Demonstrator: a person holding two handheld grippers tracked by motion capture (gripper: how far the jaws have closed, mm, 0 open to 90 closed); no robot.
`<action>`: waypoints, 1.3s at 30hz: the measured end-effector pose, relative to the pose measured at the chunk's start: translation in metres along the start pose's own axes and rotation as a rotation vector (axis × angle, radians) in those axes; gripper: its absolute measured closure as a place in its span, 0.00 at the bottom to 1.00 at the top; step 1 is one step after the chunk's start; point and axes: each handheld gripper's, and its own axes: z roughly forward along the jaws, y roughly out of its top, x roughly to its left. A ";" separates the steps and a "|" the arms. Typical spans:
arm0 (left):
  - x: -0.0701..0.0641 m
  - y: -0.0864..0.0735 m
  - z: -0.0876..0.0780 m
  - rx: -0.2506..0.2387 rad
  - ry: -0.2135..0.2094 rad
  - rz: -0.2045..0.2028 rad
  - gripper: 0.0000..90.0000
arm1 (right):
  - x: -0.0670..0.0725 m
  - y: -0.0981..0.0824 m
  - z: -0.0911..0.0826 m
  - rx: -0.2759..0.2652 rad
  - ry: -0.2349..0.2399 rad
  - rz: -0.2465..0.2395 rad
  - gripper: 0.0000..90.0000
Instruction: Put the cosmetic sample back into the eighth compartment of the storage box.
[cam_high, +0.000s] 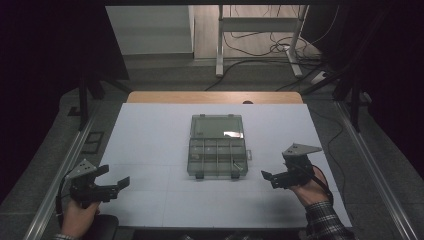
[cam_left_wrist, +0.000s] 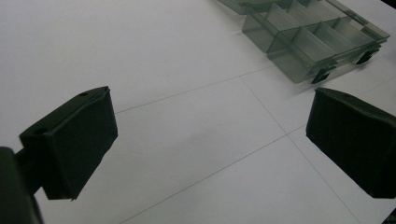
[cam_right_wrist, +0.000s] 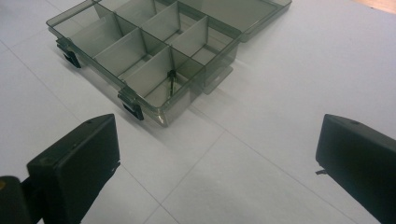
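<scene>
A smoky clear compartment box (cam_high: 217, 156) lies open on the middle of the white table cover (cam_high: 150, 150), its lid (cam_high: 217, 126) folded flat behind it. A small dark screw (cam_right_wrist: 172, 84) rests in one front corner compartment. My left gripper (cam_high: 115, 176) sits at the near left, open and empty, well apart from the box (cam_left_wrist: 308, 37). My right gripper (cam_high: 268, 179) hovers at the near right, just off the box's front right corner (cam_right_wrist: 140, 51), also open, with bare table between its jaws. Two black latches (cam_right_wrist: 133, 105) hang from the box's front wall.
The table's wooden far edge (cam_high: 215, 97) shows beyond the cover. Metal rails (cam_high: 372, 165) run along both sides. A white desk frame (cam_high: 260, 35) and loose cables (cam_high: 260, 47) stand on the floor behind. White cover lies open around the box.
</scene>
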 end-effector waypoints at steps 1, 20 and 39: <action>0.000 0.000 0.000 0.000 0.000 0.000 0.03 | -0.001 -0.002 -0.002 -0.003 -0.004 0.001 0.00; -0.001 0.000 0.000 0.003 0.005 0.005 0.03 | -0.014 -0.029 -0.031 -0.031 -0.038 0.084 0.00; -0.002 0.000 0.000 0.003 0.011 0.011 0.03 | -0.024 -0.063 -0.055 -0.087 -0.093 0.208 0.00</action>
